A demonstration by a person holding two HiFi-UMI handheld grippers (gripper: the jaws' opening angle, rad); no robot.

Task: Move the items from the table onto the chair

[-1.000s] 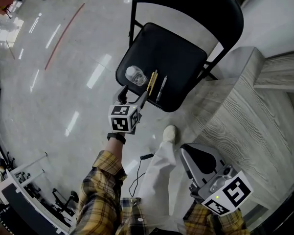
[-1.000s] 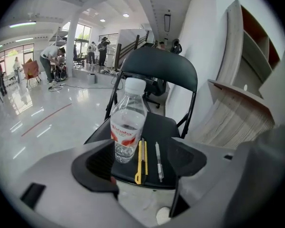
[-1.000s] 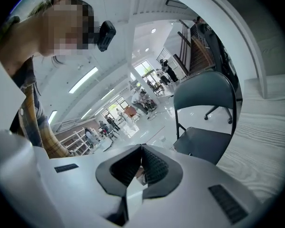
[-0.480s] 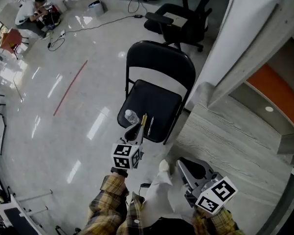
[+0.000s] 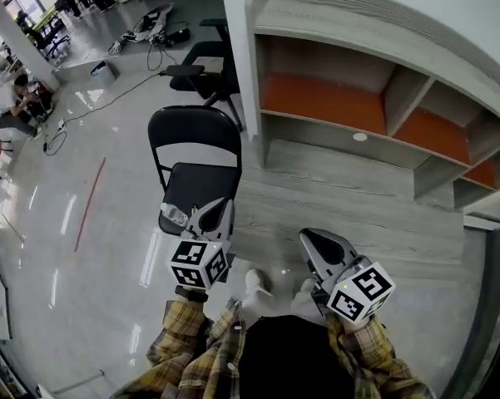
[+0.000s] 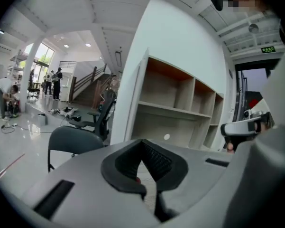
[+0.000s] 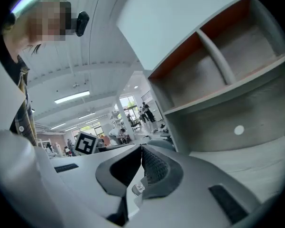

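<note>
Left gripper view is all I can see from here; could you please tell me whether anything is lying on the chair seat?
Observer: Yes. In the head view a clear bottle lies on the seat of the black folding chair, near its front edge.
Operator: Thank you. Is the right gripper carrying anything?
Observer: No. The right gripper view shows the right gripper with its jaws together and nothing between them.
</note>
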